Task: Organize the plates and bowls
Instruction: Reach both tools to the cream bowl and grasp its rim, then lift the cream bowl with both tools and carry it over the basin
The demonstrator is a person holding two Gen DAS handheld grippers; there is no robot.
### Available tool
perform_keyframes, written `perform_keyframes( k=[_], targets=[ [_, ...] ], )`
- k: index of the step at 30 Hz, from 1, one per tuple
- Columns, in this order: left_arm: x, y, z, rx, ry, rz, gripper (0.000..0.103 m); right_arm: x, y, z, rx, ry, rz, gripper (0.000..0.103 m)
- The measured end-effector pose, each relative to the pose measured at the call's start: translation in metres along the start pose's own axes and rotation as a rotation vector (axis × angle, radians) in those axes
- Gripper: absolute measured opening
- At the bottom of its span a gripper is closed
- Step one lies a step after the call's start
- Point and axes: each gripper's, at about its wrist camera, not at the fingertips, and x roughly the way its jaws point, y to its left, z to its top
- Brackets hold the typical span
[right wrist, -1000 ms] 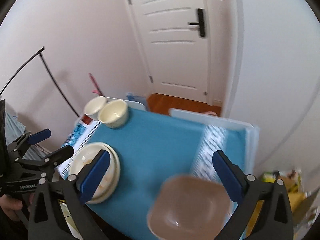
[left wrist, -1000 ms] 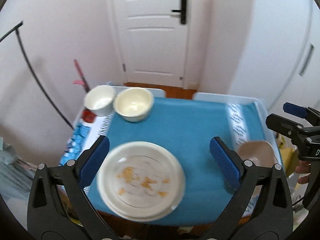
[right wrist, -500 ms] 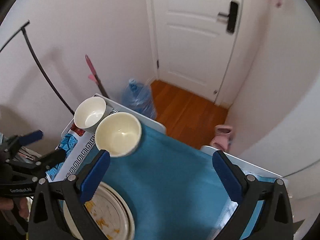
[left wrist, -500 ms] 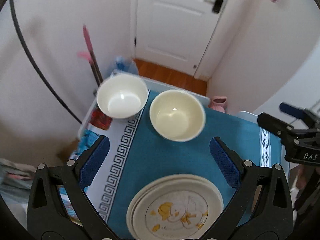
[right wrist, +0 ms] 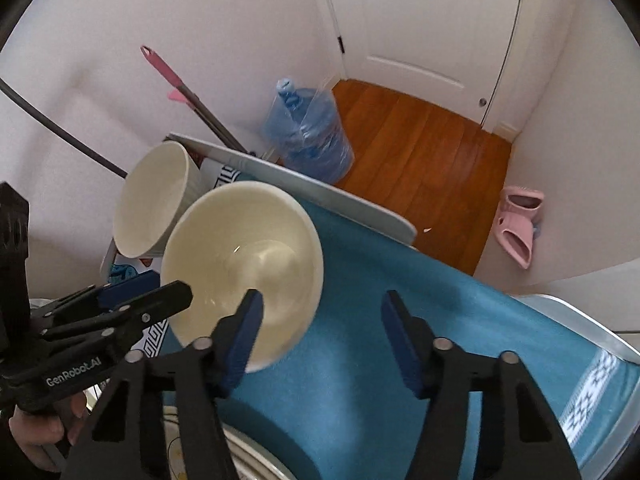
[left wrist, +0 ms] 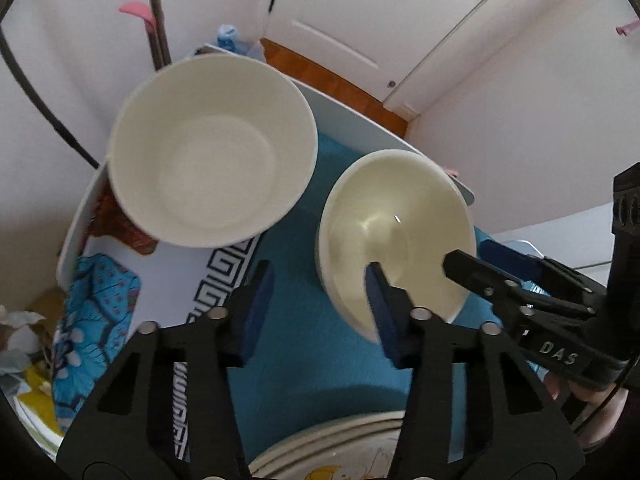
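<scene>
A white bowl (left wrist: 212, 160) and a cream bowl (left wrist: 396, 228) stand side by side at the far left of the table on a blue cloth (left wrist: 320, 340). My left gripper (left wrist: 318, 300) is open; its right finger reaches over the cream bowl's near rim, its left finger is outside. My right gripper (right wrist: 322, 332) is open; its left finger sits at the cream bowl's (right wrist: 244, 264) near wall. The white bowl (right wrist: 154, 196) stands behind it. A stack of plates (left wrist: 340, 452) with a yellow print lies at the near edge.
The table's white edge (right wrist: 304, 184) runs just behind the bowls. Beyond it are a blue water jug (right wrist: 308, 132), a pink-handled mop (right wrist: 180, 84), wooden floor, pink slippers (right wrist: 518, 224) and a white door. A patterned cloth (left wrist: 92, 320) hangs at the left.
Both grippers have moved forward and down to the two bowls, which now fill the views. Both have narrowed their opening. The brown square bowl has left the views.
</scene>
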Motion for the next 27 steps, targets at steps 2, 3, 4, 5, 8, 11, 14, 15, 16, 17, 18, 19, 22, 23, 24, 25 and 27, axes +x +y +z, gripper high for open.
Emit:
perform_keyframes(
  k=[2,3,4,5,8,11,14,15,16,17,18,19,22,23,24,25,27],
  targets=[
    [0.005,0.001,0.000,0.003,0.018,-0.001,0.024,0.009,0.001,0.002,0.000,0.019,0.010,0.040],
    [0.007,0.002,0.000,0.002,0.023,-0.012,0.023,0.012,0.002,0.003,-0.001,0.027,0.015,0.037],
    [0.008,0.002,0.000,0.000,0.022,-0.019,0.021,0.013,0.004,0.003,-0.004,0.036,0.019,0.033],
    [0.008,0.002,0.002,0.000,0.023,-0.024,0.016,0.015,0.004,0.004,-0.007,0.041,0.021,0.031],
    [0.009,-0.005,0.003,0.025,0.018,-0.009,0.013,0.019,0.009,0.005,-0.040,0.049,-0.002,0.015],
    [0.010,-0.006,0.004,0.035,0.017,0.003,0.013,0.020,0.012,0.005,-0.062,0.048,-0.016,0.015],
    [0.009,-0.007,0.008,0.046,0.022,0.016,0.013,0.021,0.012,0.006,-0.061,0.048,-0.014,0.015],
    [0.009,-0.008,0.009,0.053,0.023,0.024,0.013,0.021,0.012,0.006,-0.059,0.048,-0.013,0.015],
    [0.009,-0.010,0.009,0.060,0.023,0.032,0.013,0.020,0.012,0.005,-0.057,0.048,-0.012,0.015],
    [0.009,-0.011,0.009,0.061,0.024,0.035,0.013,0.021,0.012,0.006,-0.058,0.048,-0.012,0.015],
    [0.010,-0.013,0.010,0.059,0.025,0.035,0.013,0.020,0.012,0.006,-0.058,0.048,-0.014,0.015],
    [0.009,-0.014,0.010,0.060,0.025,0.035,0.013,0.020,0.012,0.006,-0.058,0.046,-0.014,0.015],
    [0.006,-0.015,0.010,0.068,0.024,0.037,0.013,0.017,0.012,0.006,-0.051,0.043,-0.008,0.015],
    [0.005,-0.015,0.009,0.073,0.024,0.039,0.013,0.016,0.011,0.006,-0.050,0.041,-0.007,0.015],
    [0.003,-0.016,0.009,0.077,0.022,0.039,0.013,0.014,0.011,0.006,-0.049,0.039,-0.008,0.015],
    [0.000,-0.018,0.008,0.081,0.019,0.037,0.013,0.013,0.011,0.005,-0.047,0.036,-0.008,0.015],
    [-0.001,-0.020,0.011,0.089,0.015,0.034,0.013,0.008,0.009,0.004,-0.043,0.026,-0.006,0.015]
  ],
)
